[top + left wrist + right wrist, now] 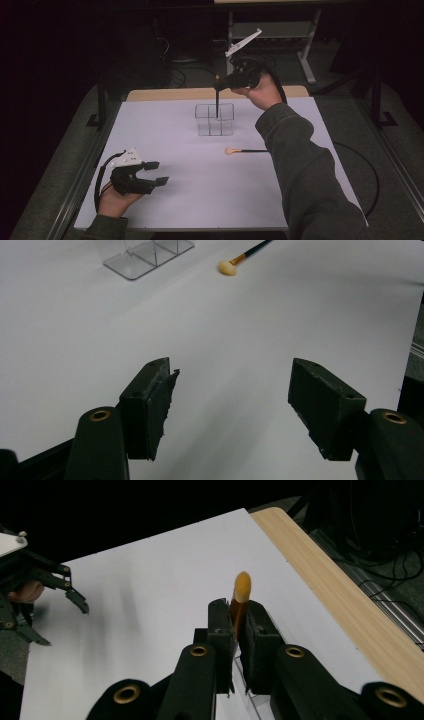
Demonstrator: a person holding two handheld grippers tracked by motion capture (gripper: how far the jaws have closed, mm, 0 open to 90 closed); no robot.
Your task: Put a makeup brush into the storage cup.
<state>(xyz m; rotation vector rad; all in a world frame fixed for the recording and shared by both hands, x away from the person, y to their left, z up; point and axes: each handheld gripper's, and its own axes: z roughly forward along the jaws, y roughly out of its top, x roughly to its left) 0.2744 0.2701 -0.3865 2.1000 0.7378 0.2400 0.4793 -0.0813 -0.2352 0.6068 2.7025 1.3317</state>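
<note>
My right gripper [220, 88] is shut on a thin dark brush [217, 102] and holds it upright at the far side of the table. The brush's lower end reaches down into a clear divided organizer [215, 121]; which compartment I cannot tell. In the right gripper view the brush's amber end [243, 587] sticks up between the closed jaws of the right gripper [239, 622]. A second brush [244, 150] with a pale round head lies flat on the white table, right of centre. My left gripper [159, 173] rests open near the front left, nothing between its jaws [230, 400].
The white tabletop [190, 165] has a wooden strip [165, 93] along its far edge. The right forearm in a grey sleeve [300, 165] crosses the right half of the table. The organizer [145, 255] and the lying brush [240, 257] sit well ahead of the left gripper.
</note>
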